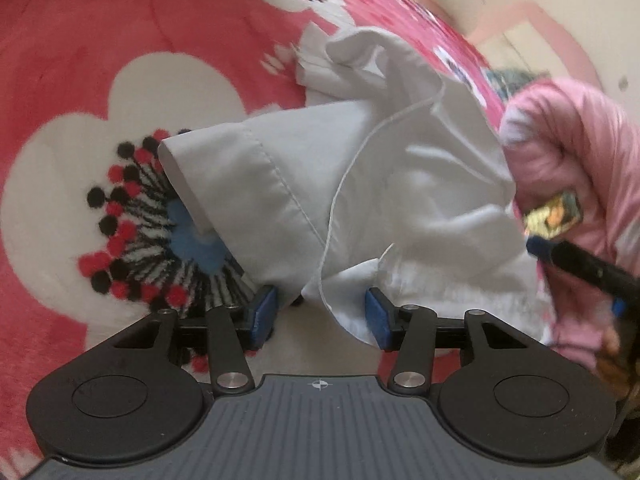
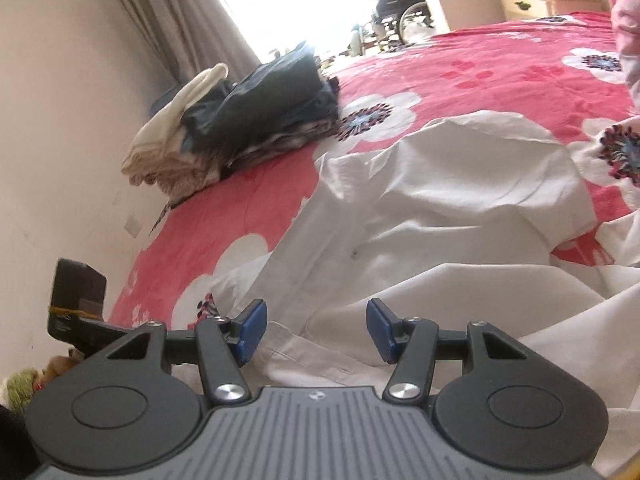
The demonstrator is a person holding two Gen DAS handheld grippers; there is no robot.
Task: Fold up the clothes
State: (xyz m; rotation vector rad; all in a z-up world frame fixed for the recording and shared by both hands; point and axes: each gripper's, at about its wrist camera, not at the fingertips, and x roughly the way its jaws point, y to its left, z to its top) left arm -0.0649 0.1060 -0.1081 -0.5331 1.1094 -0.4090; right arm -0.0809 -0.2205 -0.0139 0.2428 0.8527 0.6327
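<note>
A white shirt (image 1: 360, 184) lies rumpled on a bed with a red flowered blanket (image 1: 80, 60), one sleeve (image 1: 240, 184) doubled across the body. The left gripper (image 1: 320, 316) stands open, a hem corner of the shirt lying loose between its pads without being pinched; the right gripper (image 2: 316, 330) is likewise open above the shirt's front, holding nothing. This looks like a pause between folds: next, each gripper would need a fresh edge to pinch, probably hem and shoulder, to carry the cloth over. A person's pink sleeve (image 1: 576, 152) crowds the shirt's far side. A pile of dark and cream clothes (image 2: 240, 120) sits well apart by the wall.
</note>
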